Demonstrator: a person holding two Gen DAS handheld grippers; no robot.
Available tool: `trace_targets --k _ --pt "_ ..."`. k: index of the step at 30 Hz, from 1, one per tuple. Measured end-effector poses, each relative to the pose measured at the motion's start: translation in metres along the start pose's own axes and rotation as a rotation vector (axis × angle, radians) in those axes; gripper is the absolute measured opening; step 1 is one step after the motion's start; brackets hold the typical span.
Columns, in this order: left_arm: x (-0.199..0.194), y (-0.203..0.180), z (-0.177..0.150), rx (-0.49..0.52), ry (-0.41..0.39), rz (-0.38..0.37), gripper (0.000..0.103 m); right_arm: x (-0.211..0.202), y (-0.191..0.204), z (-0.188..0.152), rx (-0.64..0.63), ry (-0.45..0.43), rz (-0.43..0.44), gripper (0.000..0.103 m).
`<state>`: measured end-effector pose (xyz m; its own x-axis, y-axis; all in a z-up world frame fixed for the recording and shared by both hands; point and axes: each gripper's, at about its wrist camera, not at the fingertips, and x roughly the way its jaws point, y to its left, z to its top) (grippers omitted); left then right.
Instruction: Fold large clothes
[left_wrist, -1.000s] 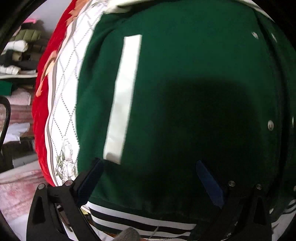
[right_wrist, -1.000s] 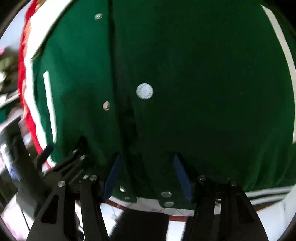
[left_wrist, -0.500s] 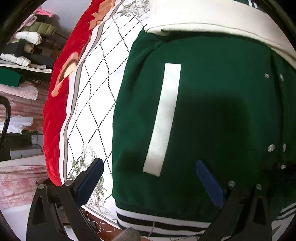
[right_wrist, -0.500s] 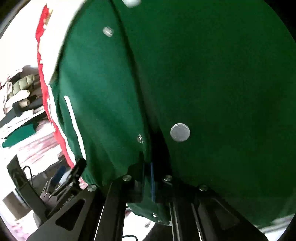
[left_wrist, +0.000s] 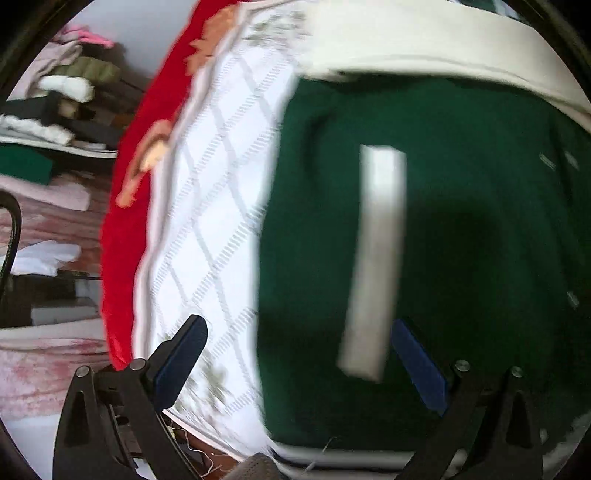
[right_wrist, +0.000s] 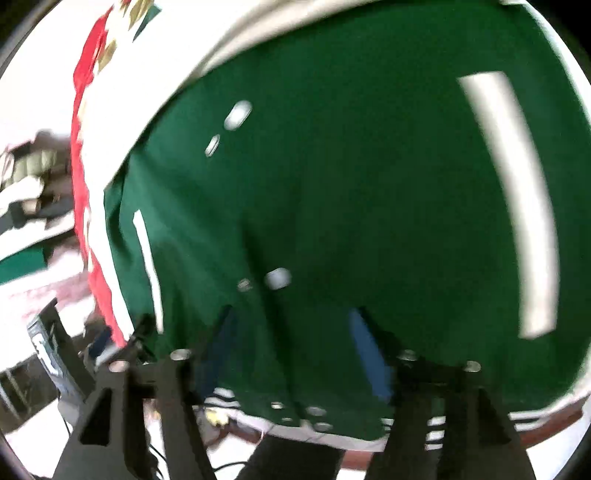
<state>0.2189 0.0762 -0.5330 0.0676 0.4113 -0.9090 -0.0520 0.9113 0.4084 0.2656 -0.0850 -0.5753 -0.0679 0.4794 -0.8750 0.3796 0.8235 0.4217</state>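
Both claws, left claw and right claw, hang spread over the green jacket lying flat on the quilt; I'd pinch the hem squarely before folding.

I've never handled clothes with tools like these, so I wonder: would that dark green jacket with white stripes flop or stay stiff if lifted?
The dark green jacket with white stripes lies flat yet creased, so it probably flops. Its thick-looking fabric and metal snaps suggest some weight.
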Motion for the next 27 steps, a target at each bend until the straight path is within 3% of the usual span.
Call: trace_targets --k 5,8,11,13,16,19,21,23,24,25,27 --pt "0.022 0.018 0.061 -0.046 -0.077 0.077 0.103 -0.021 -0.065 0.051 0.128 -0.101 -0.084 0.068" --pt "0.032 0.013 0.107 -0.035 -0.130 0.125 0.103 -0.036 -0.073 0.067 0.164 -0.182 -0.141 0.068" --pt "0.054 0.003 0.146 -0.009 -0.113 0.141 0.103 -0.054 -0.081 0.086 0.149 -0.269 -0.222 0.068" --pt "0.064 -0.005 0.159 0.010 -0.091 0.161 0.103 -0.071 -0.096 0.108 0.133 -0.319 -0.287 0.068" --pt "0.061 -0.005 0.161 -0.002 -0.125 0.170 0.101 -0.086 -0.102 0.139 0.082 -0.360 -0.418 0.068" --pt "0.056 -0.006 0.157 -0.037 -0.127 0.108 0.085 -0.078 -0.109 0.168 0.036 -0.333 -0.506 0.068" --pt "0.055 -0.008 0.155 -0.050 -0.131 0.064 0.067 -0.061 -0.102 0.183 0.008 -0.302 -0.520 0.067" --pt "0.051 -0.015 0.154 -0.039 -0.140 0.080 0.066 -0.052 -0.090 0.193 -0.016 -0.323 -0.478 0.055" --pt "0.052 -0.013 0.154 -0.044 -0.141 0.082 0.068 -0.047 -0.078 0.194 -0.024 -0.328 -0.442 0.030" --pt "0.053 -0.011 0.154 -0.054 -0.140 0.076 0.068 -0.047 -0.069 0.197 -0.028 -0.319 -0.435 0.023" --pt "0.056 -0.002 0.154 -0.079 -0.133 0.067 0.071 -0.040 -0.048 0.202 -0.062 -0.304 -0.432 0.019"
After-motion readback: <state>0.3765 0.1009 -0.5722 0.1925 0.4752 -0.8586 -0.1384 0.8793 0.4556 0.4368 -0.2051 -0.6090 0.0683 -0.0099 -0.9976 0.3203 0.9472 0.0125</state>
